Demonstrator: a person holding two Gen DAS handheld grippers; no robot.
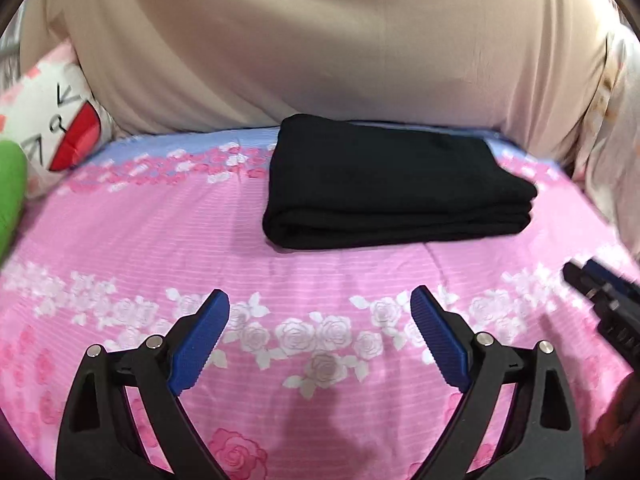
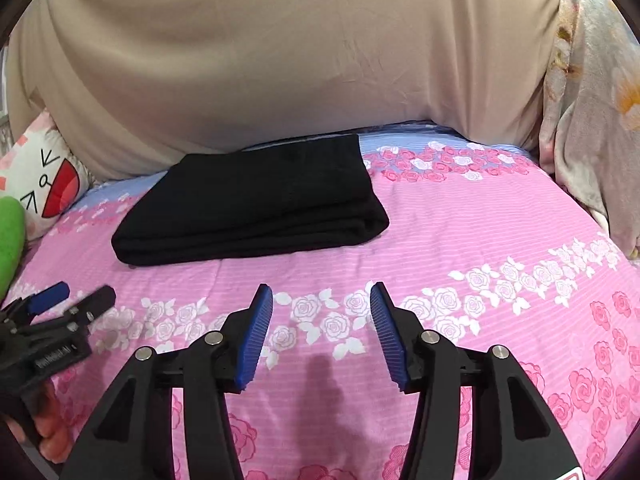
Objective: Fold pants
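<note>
Pants (image 1: 396, 184): folded stack on bed (image 1: 200, 240), layers loose. Left hand-held gripper (image 1: 320, 320), right hand-held gripper (image 2: 322, 320): wide apart, empty. Risk: stray nudge unfolds stack.

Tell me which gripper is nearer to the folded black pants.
Roughly equal; neither is clearly nearer. The left gripper is open, short of the black pants' near edge and slightly left of them. The right gripper is open, short of them toward their right end.
</note>
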